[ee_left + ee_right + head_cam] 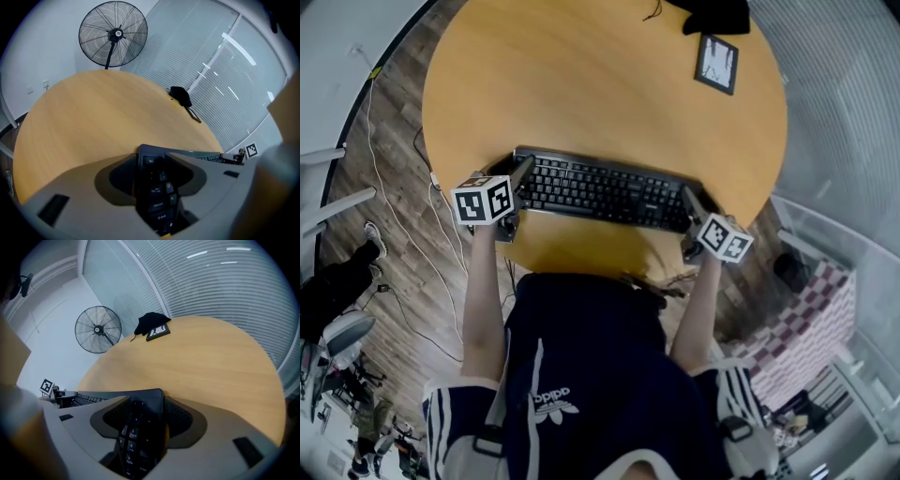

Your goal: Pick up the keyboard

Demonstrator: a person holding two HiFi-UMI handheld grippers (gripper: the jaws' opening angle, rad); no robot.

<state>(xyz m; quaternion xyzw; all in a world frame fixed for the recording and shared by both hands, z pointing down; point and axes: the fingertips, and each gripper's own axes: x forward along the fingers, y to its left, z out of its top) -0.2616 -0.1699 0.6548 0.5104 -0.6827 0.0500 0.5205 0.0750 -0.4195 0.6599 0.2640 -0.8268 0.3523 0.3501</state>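
Head view alone takes in the whole black full-size keyboard (600, 190), lying flat along the near edge of the round light-wood table (609, 84). The left gripper (521, 178) is at its left end and the right gripper (689, 202) at its right end. This view also shows the person's navy garment with white stripes (581, 375), which carries a white trefoil logo (553, 401) and the word "adidas", seen upside down. At the table's far edge lies a black-framed picture (717, 63) with a black cloth (715, 14) just beside it.

Only the gripper views show the black pedestal fan (113, 33) standing beyond the table's far edge.

Left gripper view has the jaws standing apart with the keyboard's left end between them. The keys there read Esc, Q, A and Shift, and the pads do not visibly press on it.

Right gripper view shows those jaws spread wide around the number-pad end. Its keys read 9, 6, 3, PgDn and Enter. A sliver of table shows between the keyboard's edge and one pad, so nothing is gripped.
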